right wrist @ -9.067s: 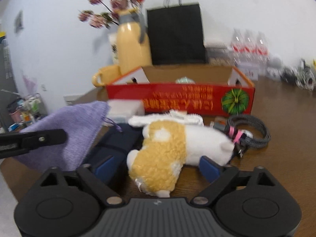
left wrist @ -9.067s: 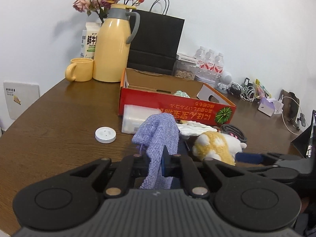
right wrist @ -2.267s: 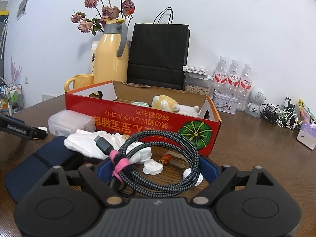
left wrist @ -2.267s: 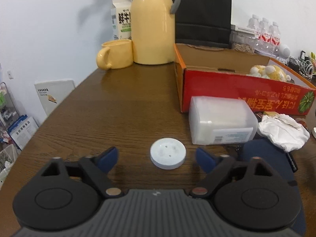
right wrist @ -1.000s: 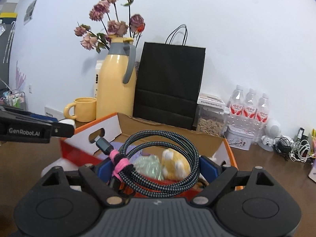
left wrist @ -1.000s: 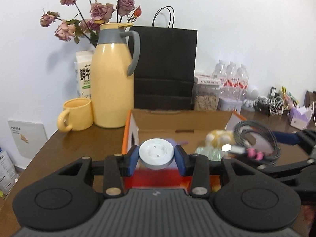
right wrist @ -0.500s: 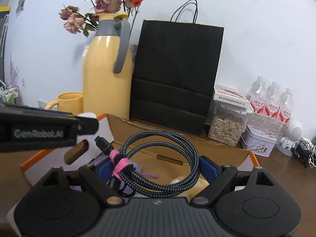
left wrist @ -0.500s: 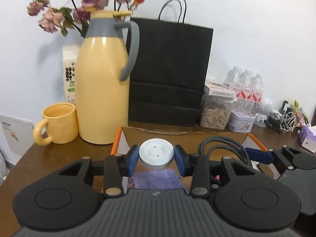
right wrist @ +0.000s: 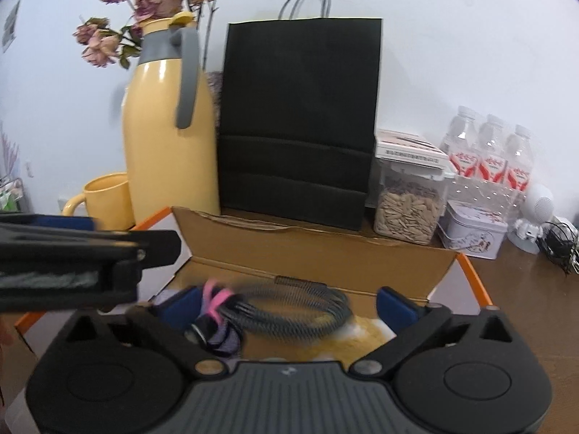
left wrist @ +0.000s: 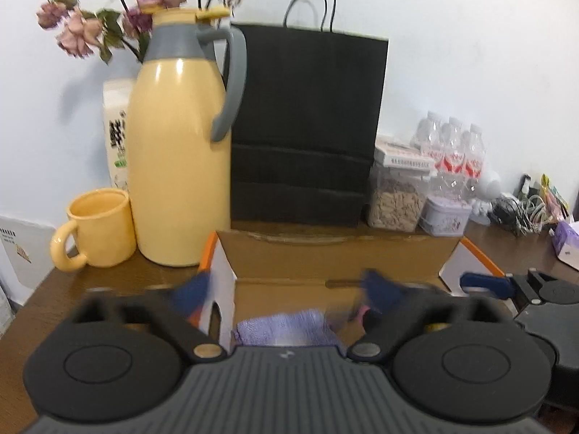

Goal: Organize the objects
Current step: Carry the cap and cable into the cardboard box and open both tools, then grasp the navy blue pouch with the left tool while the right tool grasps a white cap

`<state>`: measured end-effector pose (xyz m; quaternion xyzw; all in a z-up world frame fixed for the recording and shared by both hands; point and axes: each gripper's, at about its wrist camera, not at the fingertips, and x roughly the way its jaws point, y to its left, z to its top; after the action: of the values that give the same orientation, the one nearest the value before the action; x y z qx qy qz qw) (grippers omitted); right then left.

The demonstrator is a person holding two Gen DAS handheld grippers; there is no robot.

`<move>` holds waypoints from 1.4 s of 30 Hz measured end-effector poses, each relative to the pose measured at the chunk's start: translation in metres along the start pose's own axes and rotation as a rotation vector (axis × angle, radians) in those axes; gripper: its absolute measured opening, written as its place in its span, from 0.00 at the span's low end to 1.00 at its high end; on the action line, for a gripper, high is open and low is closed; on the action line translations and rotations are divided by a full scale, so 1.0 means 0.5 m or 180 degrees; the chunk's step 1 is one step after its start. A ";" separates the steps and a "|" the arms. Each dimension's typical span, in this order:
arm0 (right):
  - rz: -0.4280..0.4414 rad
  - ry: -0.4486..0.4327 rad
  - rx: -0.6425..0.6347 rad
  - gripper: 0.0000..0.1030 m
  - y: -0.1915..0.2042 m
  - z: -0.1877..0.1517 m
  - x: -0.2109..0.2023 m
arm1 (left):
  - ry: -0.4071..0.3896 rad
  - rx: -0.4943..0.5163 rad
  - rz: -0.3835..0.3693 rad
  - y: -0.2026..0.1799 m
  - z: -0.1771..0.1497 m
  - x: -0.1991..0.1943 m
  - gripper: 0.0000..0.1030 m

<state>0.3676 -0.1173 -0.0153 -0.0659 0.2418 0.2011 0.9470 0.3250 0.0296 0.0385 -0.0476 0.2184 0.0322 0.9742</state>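
Over the cardboard box: both sets of jaws opening, gripping nothing; coiled cable blurred, dropping between right gripper pads. Could snag on a pad or catch the rim.

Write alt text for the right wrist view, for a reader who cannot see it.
The right gripper, its jaws opening, hangs over an open cardboard box as a coiled braided cable, blurred and clear of both pads, drops between them. The left gripper reaches in from the left edge. Behind stand a yellow jug, a black paper bag and water bottles.
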 end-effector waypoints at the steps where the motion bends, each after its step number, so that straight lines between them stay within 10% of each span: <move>1: -0.0007 0.0016 0.0004 1.00 -0.001 -0.001 0.000 | -0.0043 0.0003 0.0046 -0.002 0.000 -0.004 1.00; 31: -0.0050 -0.0257 -0.0109 1.00 0.005 -0.022 -0.148 | -0.0226 -0.0137 0.0009 0.006 -0.009 -0.151 1.00; 42: -0.0070 -0.0147 -0.0073 1.00 -0.021 -0.116 -0.266 | 0.0097 -0.0182 0.0114 0.013 -0.086 -0.242 1.00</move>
<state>0.2400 -0.1864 -0.0012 -0.0747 0.2168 0.1949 0.9536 0.1971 0.0264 0.0511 -0.0720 0.2330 0.0551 0.9682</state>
